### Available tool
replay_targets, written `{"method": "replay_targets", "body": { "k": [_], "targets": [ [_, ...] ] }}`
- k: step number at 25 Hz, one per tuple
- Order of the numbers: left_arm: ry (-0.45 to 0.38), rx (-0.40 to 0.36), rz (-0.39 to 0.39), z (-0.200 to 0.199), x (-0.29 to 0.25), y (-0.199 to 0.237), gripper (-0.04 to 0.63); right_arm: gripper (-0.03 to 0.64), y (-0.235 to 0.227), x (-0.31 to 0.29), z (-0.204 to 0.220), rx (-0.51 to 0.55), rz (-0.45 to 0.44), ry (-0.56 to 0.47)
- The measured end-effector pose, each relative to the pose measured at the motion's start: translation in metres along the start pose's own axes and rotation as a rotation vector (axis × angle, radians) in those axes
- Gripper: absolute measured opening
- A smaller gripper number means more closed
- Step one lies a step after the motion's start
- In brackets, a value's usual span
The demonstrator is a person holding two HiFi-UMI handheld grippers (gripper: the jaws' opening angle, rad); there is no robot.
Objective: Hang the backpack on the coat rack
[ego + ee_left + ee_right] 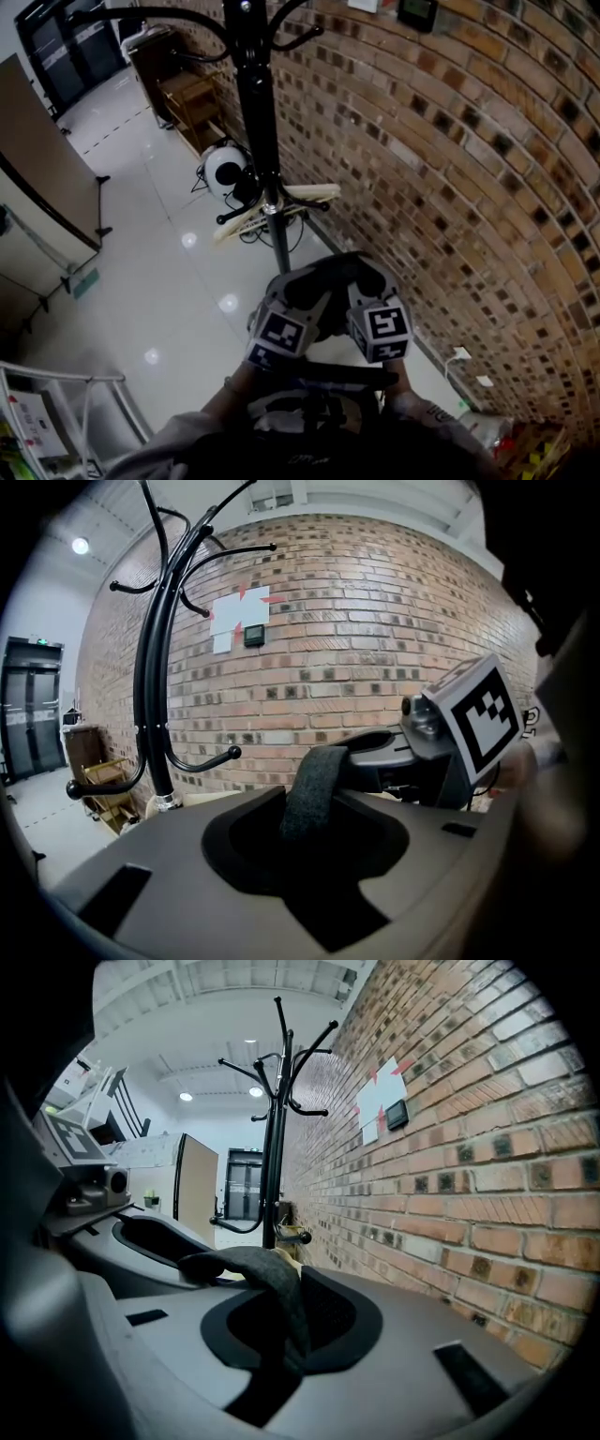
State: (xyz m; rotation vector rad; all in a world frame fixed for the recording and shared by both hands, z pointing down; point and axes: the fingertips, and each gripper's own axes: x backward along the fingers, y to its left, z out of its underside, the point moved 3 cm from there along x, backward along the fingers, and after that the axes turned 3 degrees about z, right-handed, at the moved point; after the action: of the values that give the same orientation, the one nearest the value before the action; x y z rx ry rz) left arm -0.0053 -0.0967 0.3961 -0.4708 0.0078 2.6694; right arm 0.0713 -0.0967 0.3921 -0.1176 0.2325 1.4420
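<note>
L gripper (298,291), R gripper (367,286) clamp backpack strap (314,785); rest hidden.

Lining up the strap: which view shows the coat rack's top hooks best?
The right gripper view: the whole coat rack stands against the pale ceiling, every top hook visible. The left gripper view shows it nearer but crops its top; the head view looks down the pole, hooks cut off.

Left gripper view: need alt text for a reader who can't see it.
The left gripper is shut on a dark strap that runs across to the right gripper at right. A black coat rack stands at left, before a brick wall.
</note>
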Motion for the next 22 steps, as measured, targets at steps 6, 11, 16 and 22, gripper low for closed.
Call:
{"method": "replay_targets", "body": {
  "k": [6, 11, 16, 22],
  "targets": [
    [0.001, 0.018, -0.008, -0.006, -0.018, 0.028, 0.14, 0.04, -0.01, -0.033, -0.01, 0.022, -0.016, 0.001],
    [0.01, 0.032, -0.04, -0.011, -0.032, 0.041, 0.14, 0.04, -0.021, -0.052, -0.015, 0.026, -0.062, 0.004],
    [0.017, 0.076, -0.094, -0.014, -0.046, 0.054, 0.14, 0.04, -0.03, -0.072, -0.018, 0.041, -0.129, 0.022],
    [0.039, 0.125, -0.14, -0.014, -0.06, 0.066, 0.14, 0.04, -0.037, -0.093, -0.022, 0.074, -0.217, 0.033]
  ]
}}
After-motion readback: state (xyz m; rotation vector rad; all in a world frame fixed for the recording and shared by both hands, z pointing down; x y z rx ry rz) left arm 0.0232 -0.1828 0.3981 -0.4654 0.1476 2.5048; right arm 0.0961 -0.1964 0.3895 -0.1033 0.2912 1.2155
